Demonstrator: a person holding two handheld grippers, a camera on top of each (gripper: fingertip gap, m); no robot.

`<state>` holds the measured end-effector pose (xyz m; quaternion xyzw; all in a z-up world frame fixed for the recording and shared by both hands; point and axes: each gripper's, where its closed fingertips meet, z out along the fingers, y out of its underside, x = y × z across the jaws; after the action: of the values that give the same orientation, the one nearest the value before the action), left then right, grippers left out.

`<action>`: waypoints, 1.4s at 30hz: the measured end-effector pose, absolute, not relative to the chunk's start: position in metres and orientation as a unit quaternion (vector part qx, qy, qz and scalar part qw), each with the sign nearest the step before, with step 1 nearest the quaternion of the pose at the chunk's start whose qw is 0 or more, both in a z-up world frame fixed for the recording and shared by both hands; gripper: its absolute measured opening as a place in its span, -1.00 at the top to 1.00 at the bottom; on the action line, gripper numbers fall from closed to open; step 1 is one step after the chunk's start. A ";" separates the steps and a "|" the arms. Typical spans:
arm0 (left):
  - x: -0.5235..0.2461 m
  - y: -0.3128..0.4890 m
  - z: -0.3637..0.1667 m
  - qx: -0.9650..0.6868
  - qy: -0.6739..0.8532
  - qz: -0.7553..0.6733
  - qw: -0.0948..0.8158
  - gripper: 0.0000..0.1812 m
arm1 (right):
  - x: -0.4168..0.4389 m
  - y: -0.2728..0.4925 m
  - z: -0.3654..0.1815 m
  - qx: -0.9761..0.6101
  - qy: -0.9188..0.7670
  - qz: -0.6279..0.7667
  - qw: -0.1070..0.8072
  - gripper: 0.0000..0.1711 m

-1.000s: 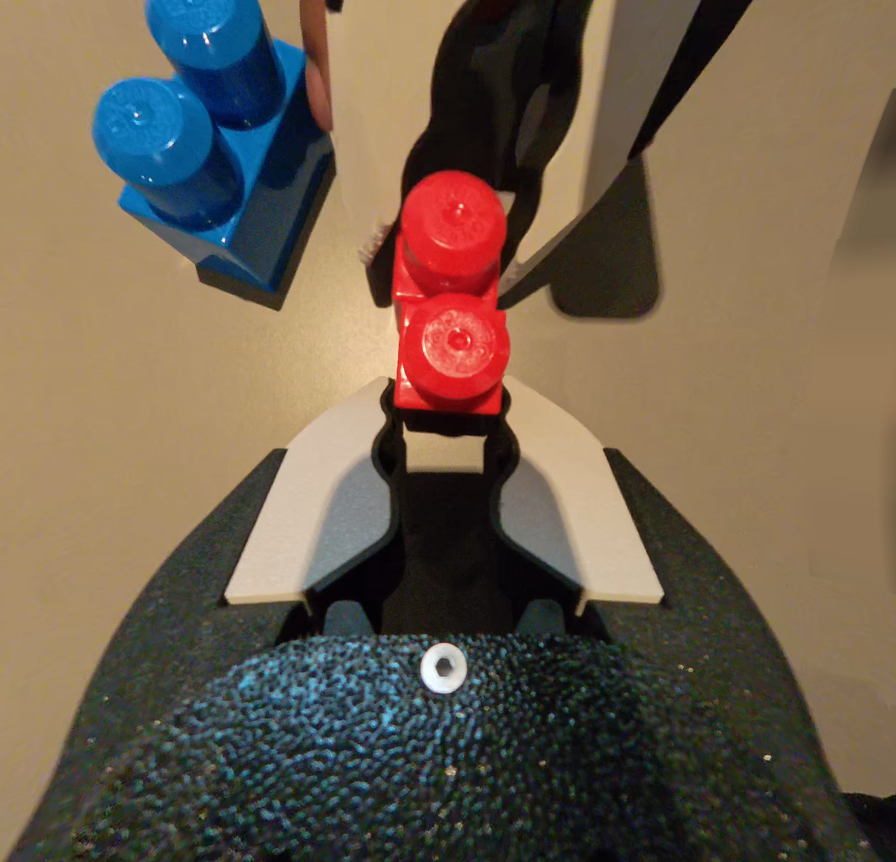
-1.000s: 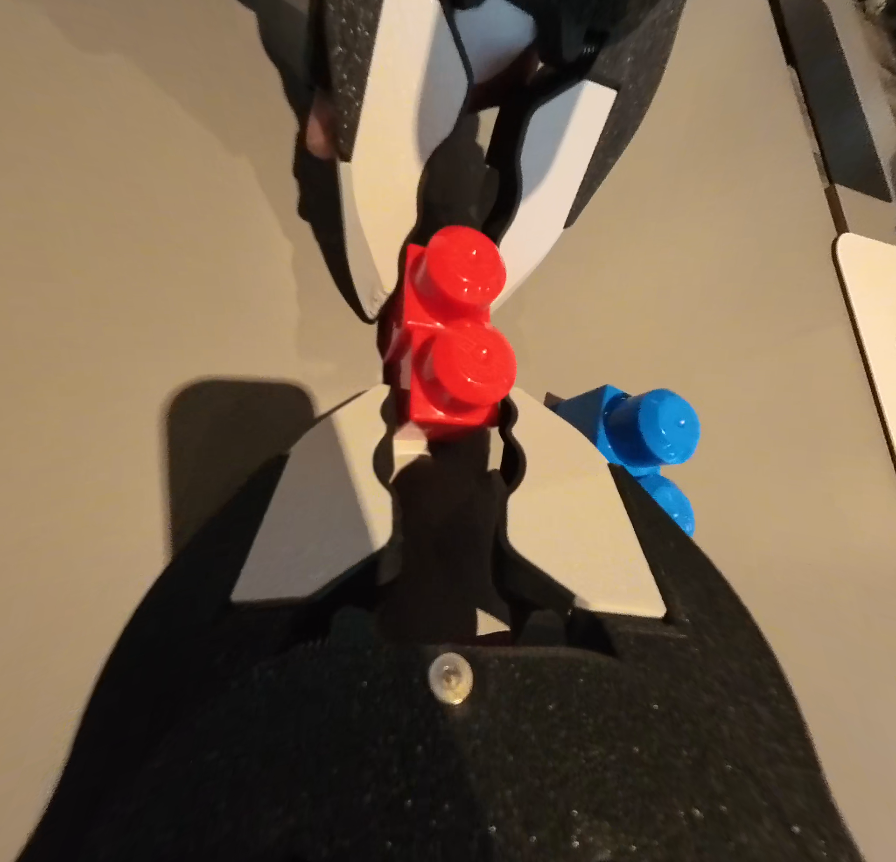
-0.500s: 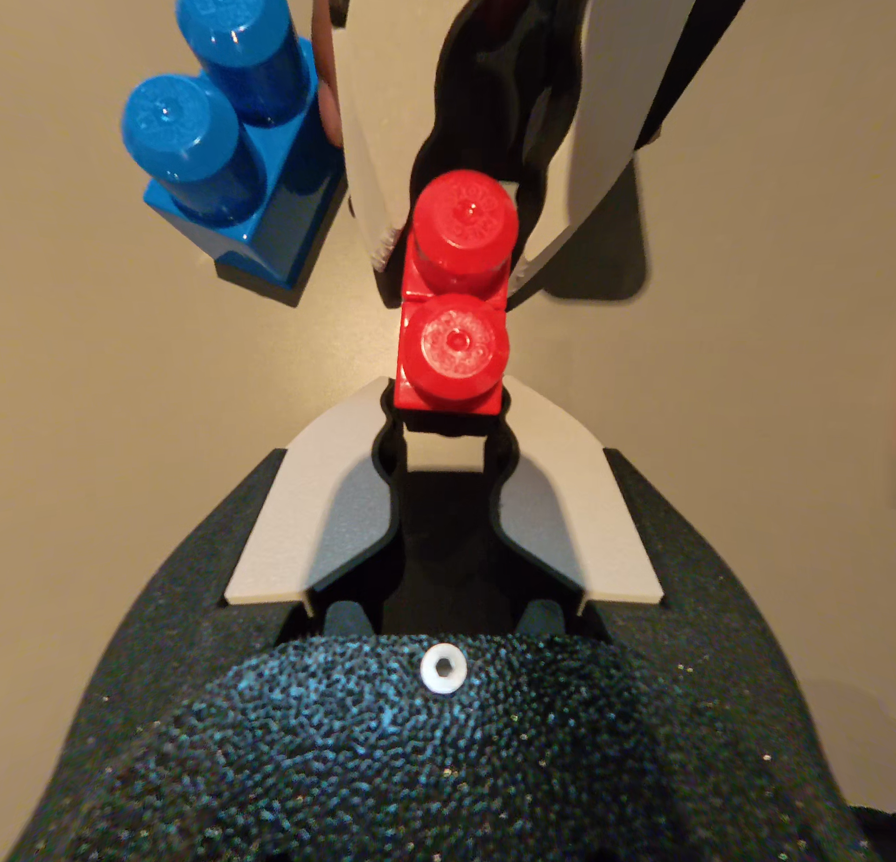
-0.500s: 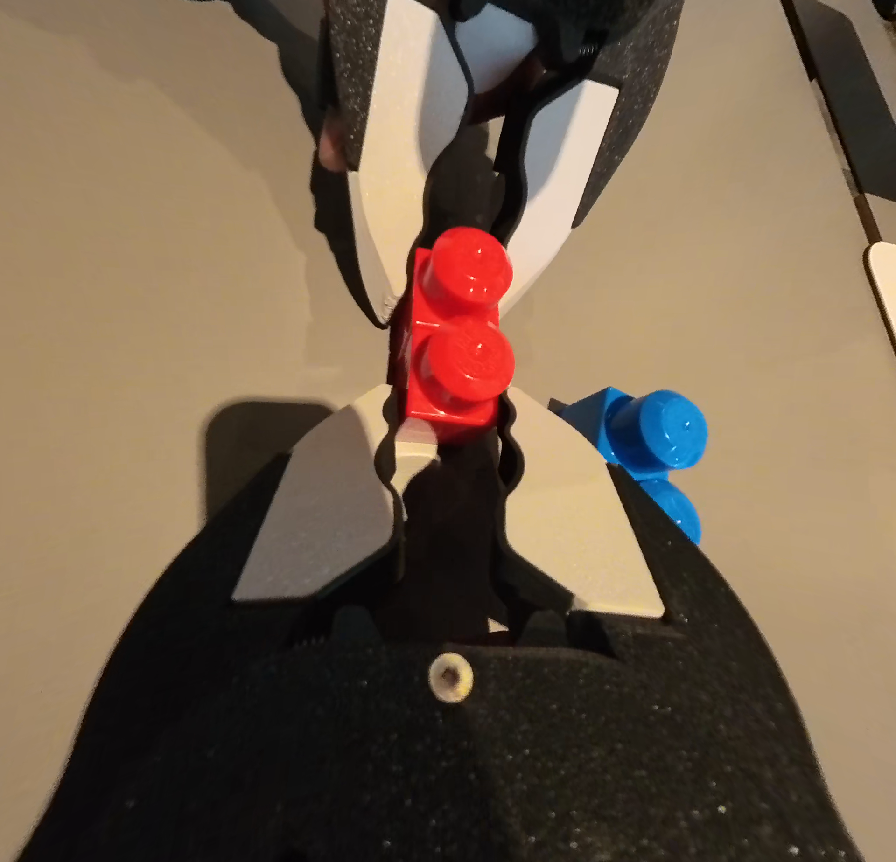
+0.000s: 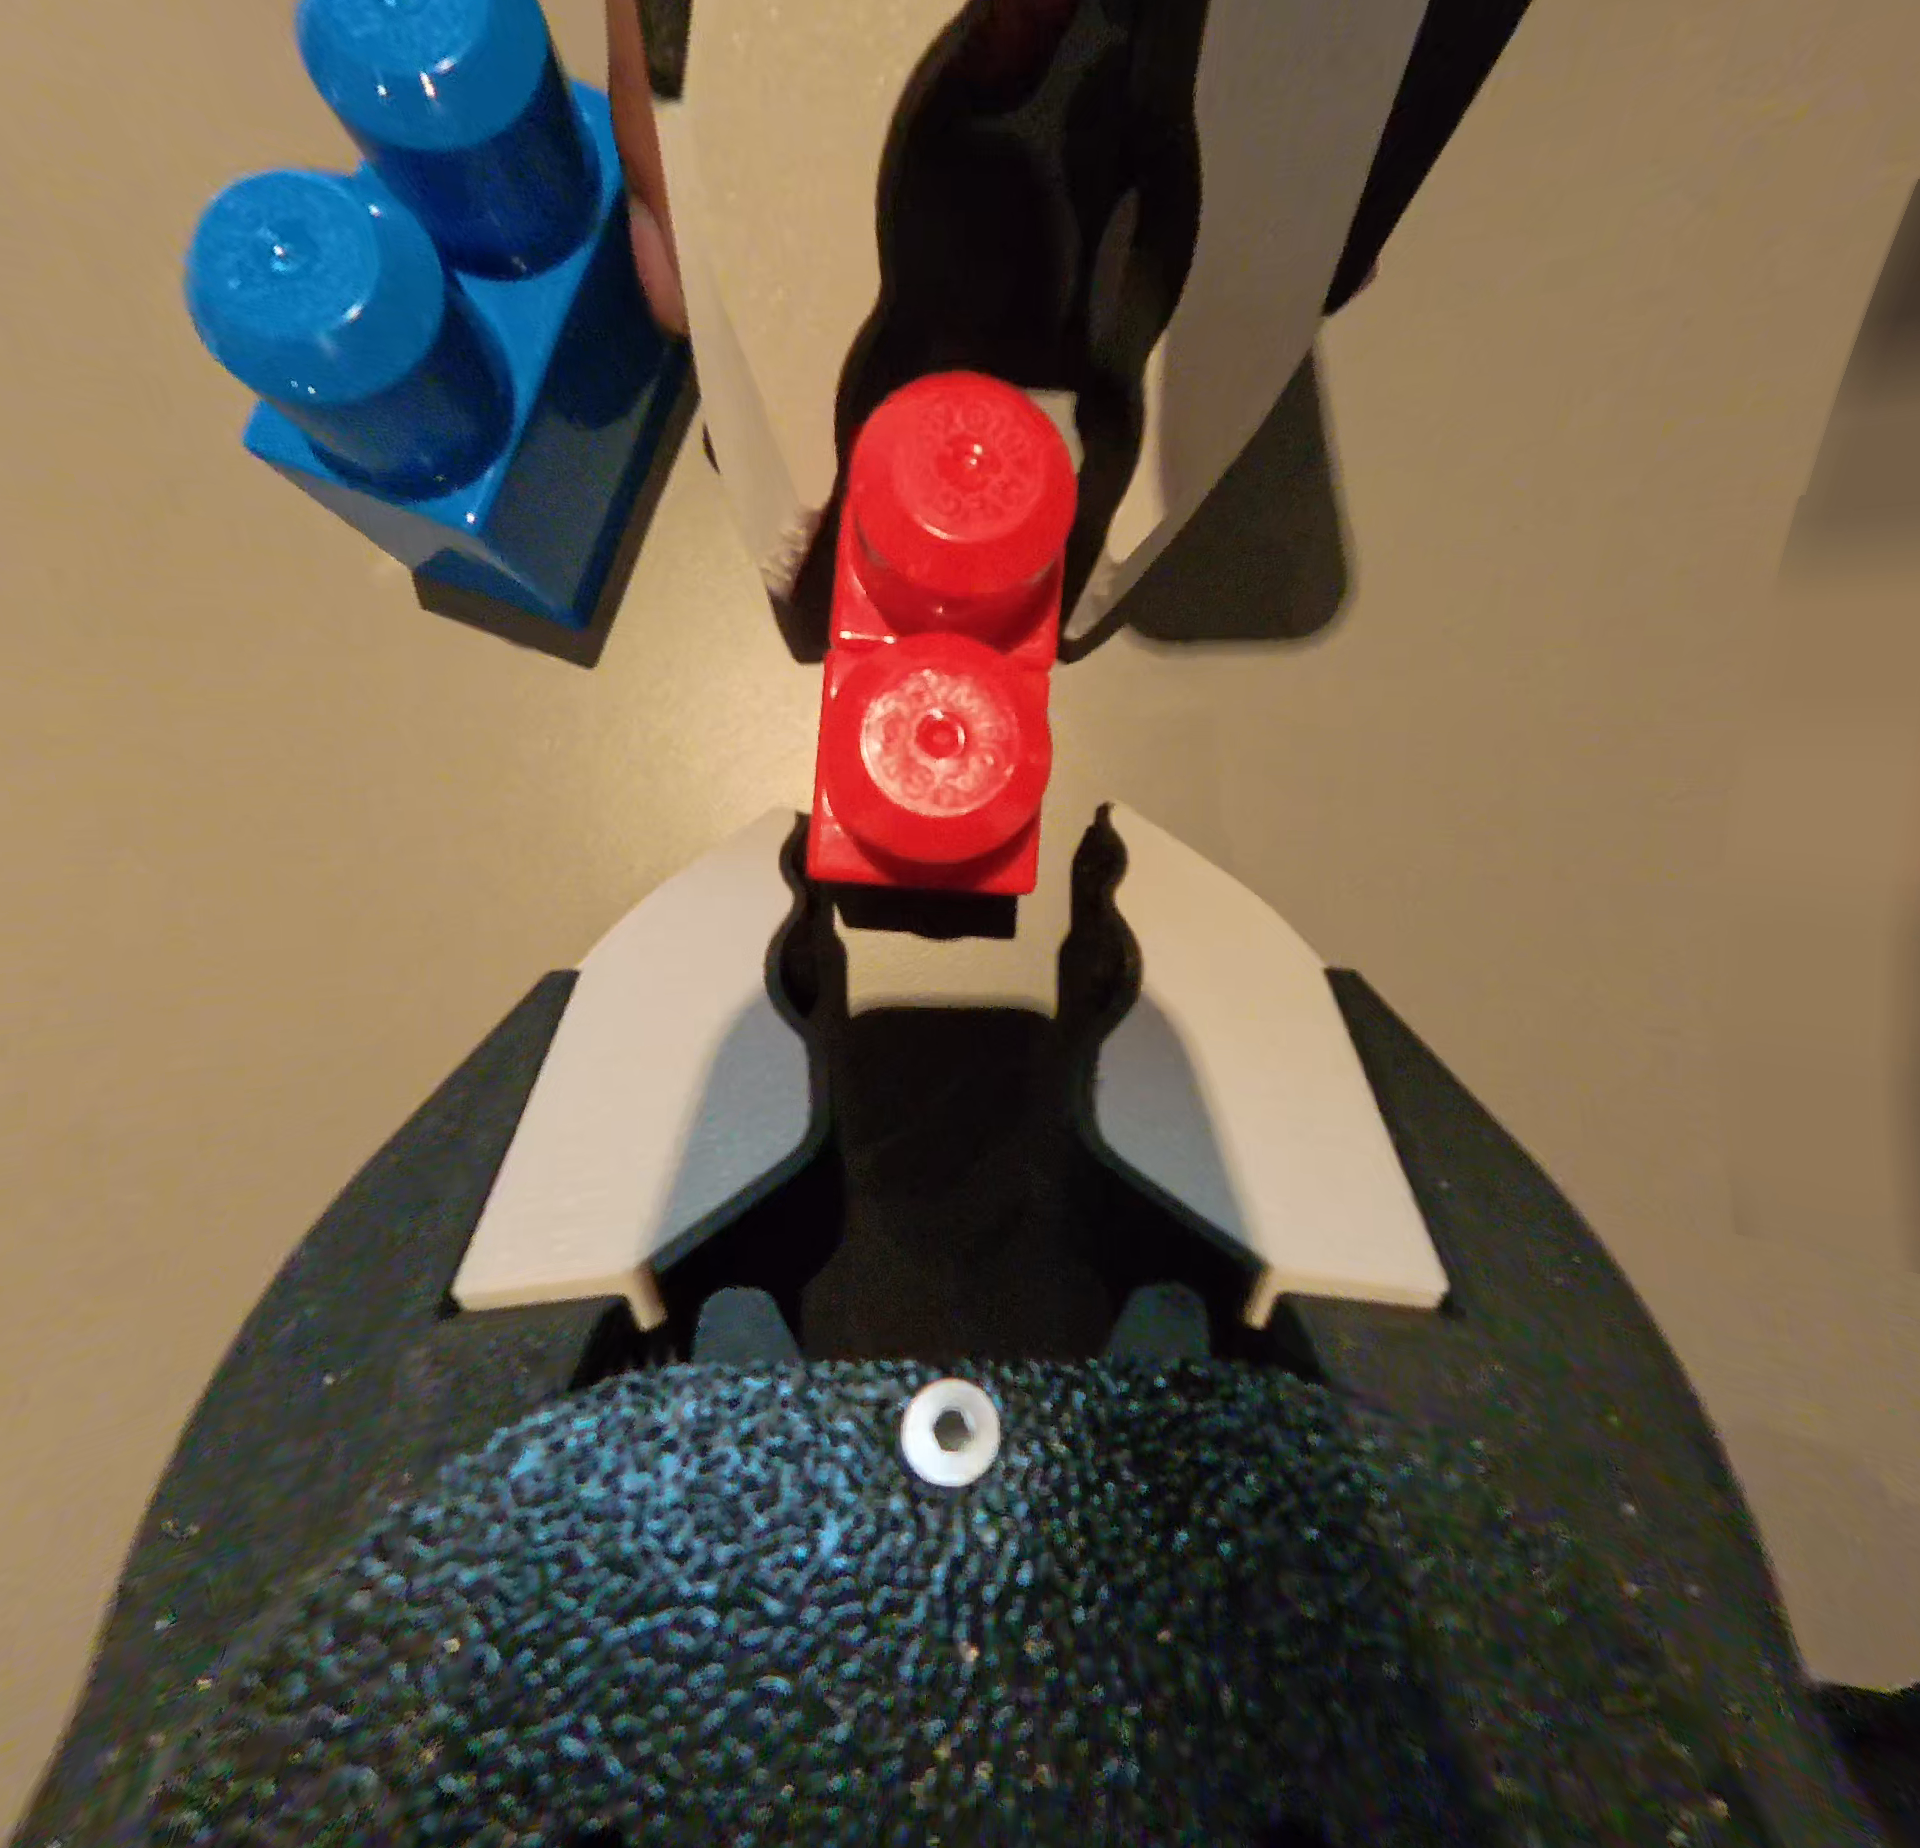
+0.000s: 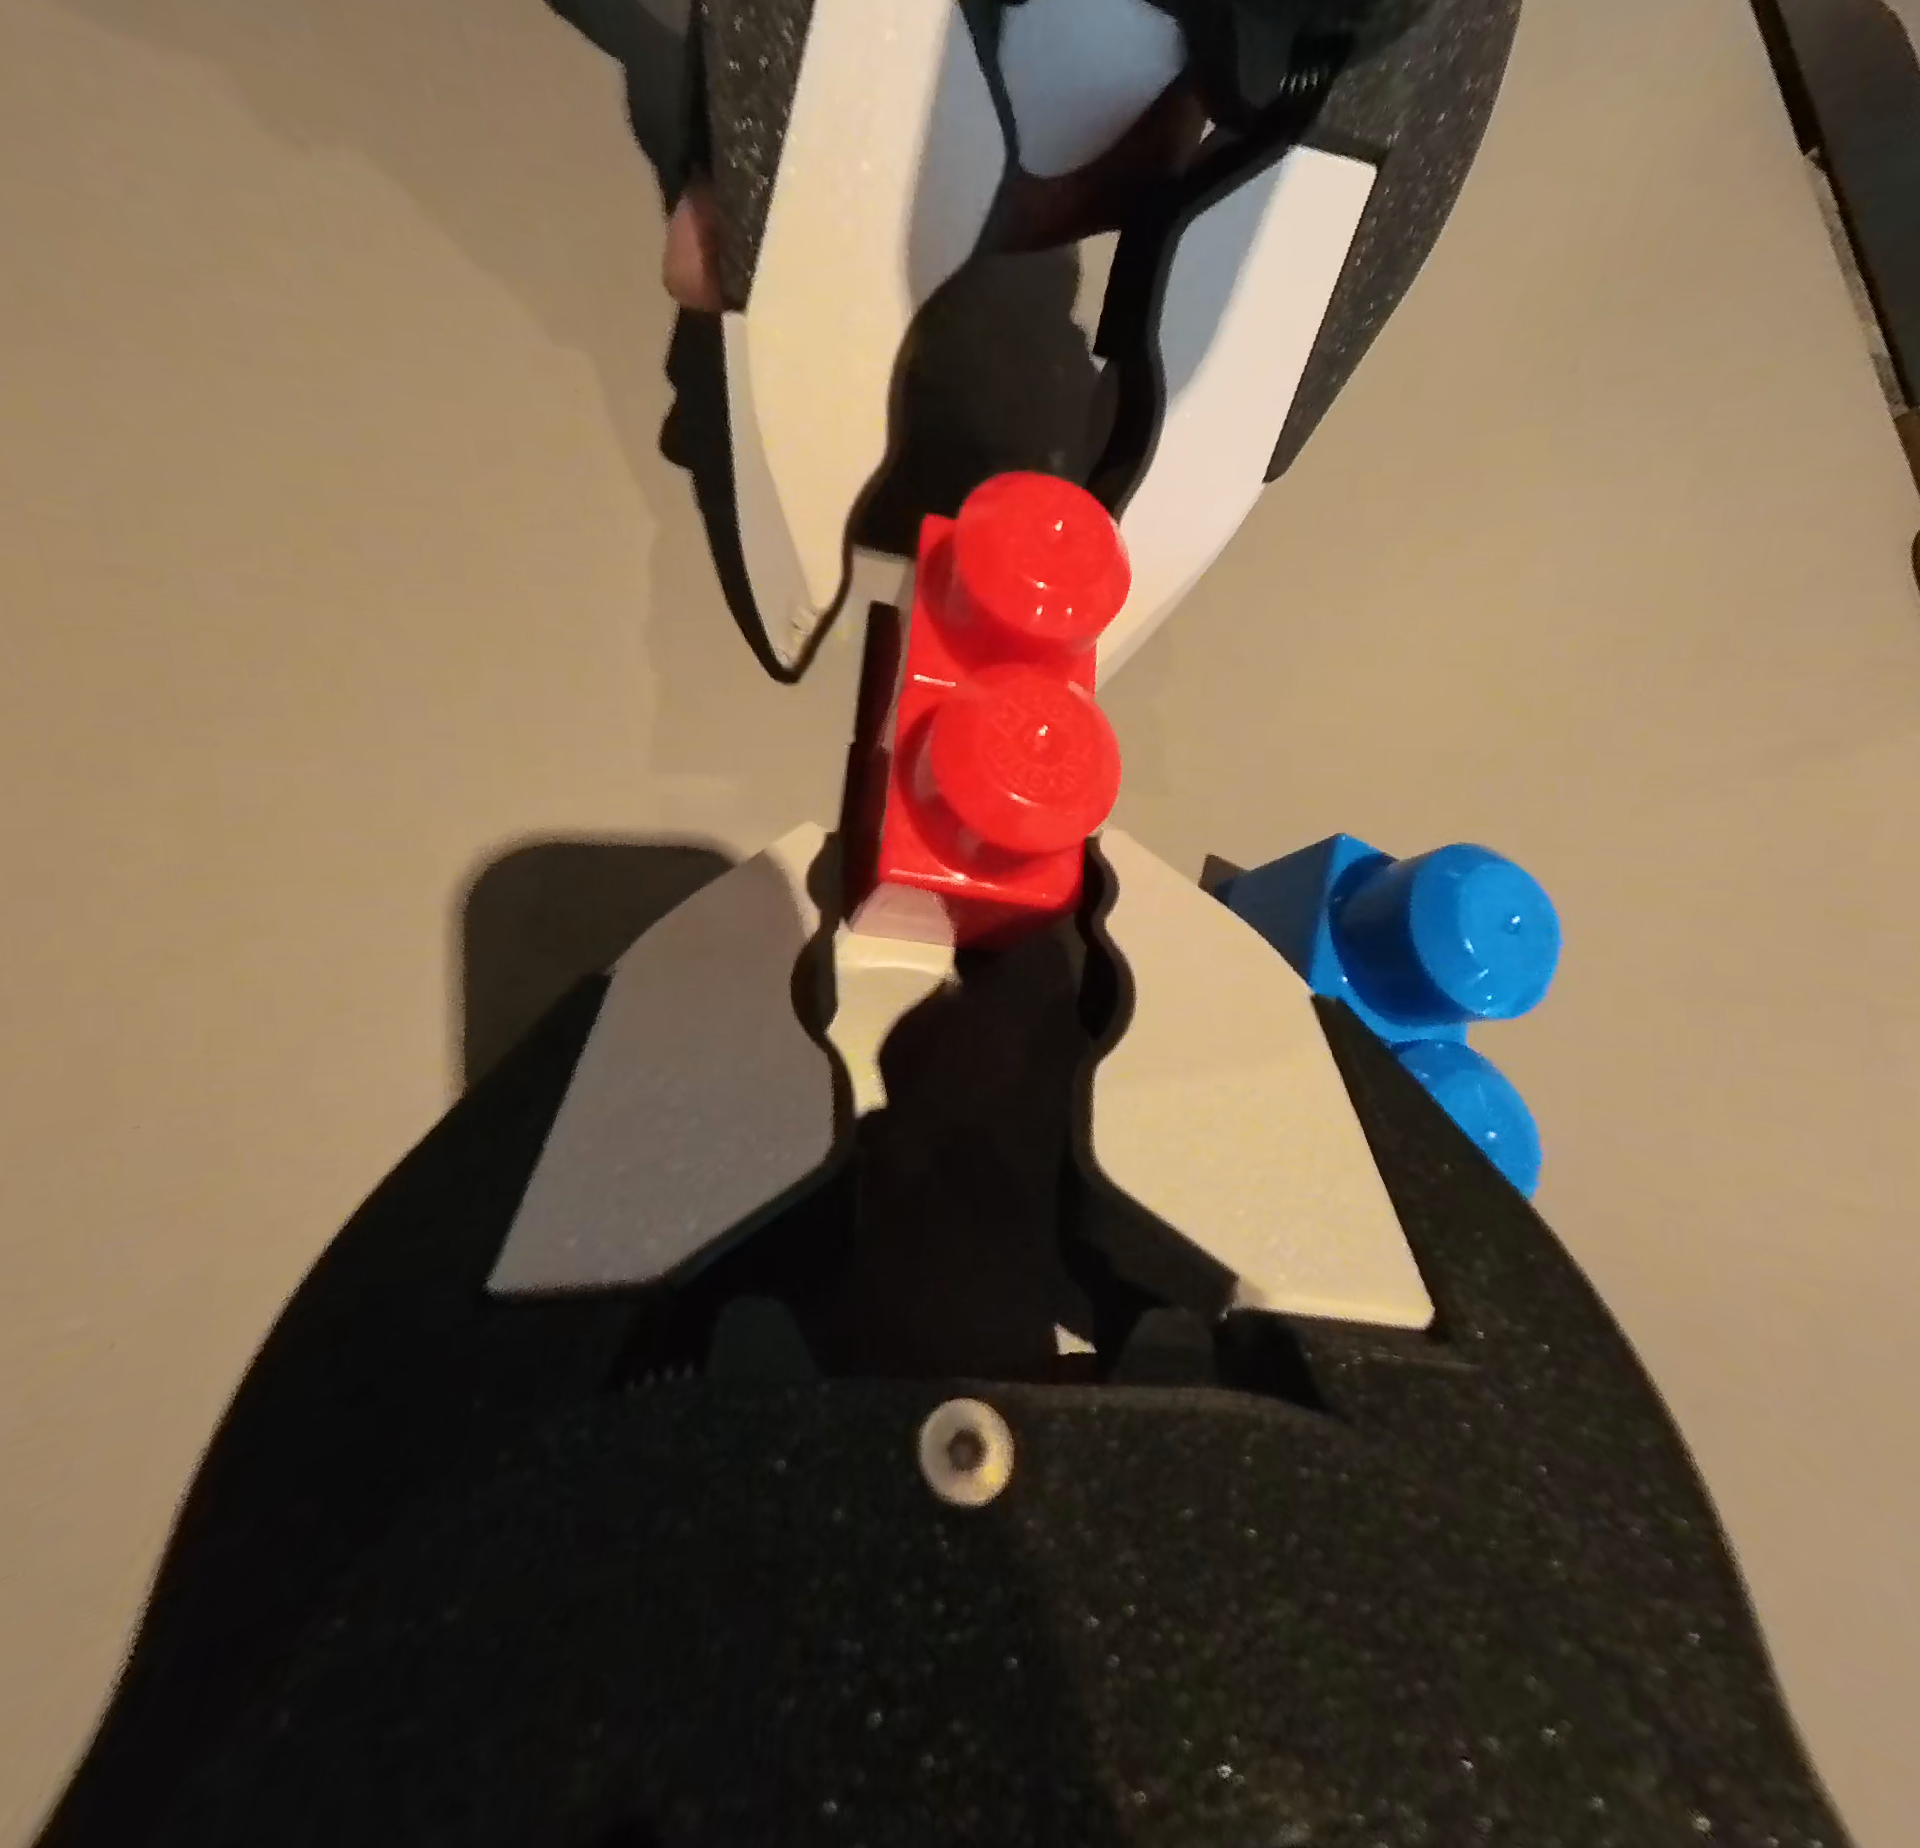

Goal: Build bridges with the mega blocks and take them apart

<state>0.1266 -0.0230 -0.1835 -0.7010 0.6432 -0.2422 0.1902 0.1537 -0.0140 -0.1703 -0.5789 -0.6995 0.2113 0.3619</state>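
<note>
A red two-stud block [image 5: 940, 676] lies between the two grippers, which face each other over the beige table. My left gripper [image 5: 945, 837] is open: its fingertips stand apart from the block's near end, with a gap on the right side. My right gripper [image 6: 961, 853] is shut on the red block [image 6: 997, 759] at its own near end. In the left wrist view the right gripper [image 5: 935, 603] clasps the block's far end. In the right wrist view the left gripper [image 6: 966, 645] is spread around the far end. A blue two-stud block [image 5: 416, 344] stands apart on the table.
The blue block [image 6: 1423, 967] sits close beside my right gripper's right finger. A person's fingertip [image 6: 688, 260] shows behind the left gripper. A dark flat object [image 6: 1870, 157] lies at the table's far right edge. Only a small space, under 4 cm, lies between the two pairs of fingers.
My left gripper has opened and let go of the red block's end. The right gripper still holds the other end. The blue block appears slightly nearer in the left wrist view.
</note>
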 end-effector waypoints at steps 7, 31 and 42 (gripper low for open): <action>0.118 -0.025 -0.163 -0.687 0.641 -0.272 0.208 0.34 | 0.163 -0.024 -0.144 -0.559 -0.693 0.252 0.380 0.44; 0.052 0.028 0.047 -0.410 0.227 -0.586 0.661 0.21 | 0.180 0.026 -0.032 -0.501 -0.443 0.341 0.661 0.50; 0.041 0.032 0.041 -0.439 0.220 -0.550 0.676 0.49 | 0.191 0.035 -0.023 -0.518 -0.415 0.317 0.678 0.90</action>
<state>0.0411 0.0317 0.0414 -0.4386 0.2201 -0.5503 0.6756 0.1911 0.0353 -0.0235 -0.5175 -0.4149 0.3172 0.6778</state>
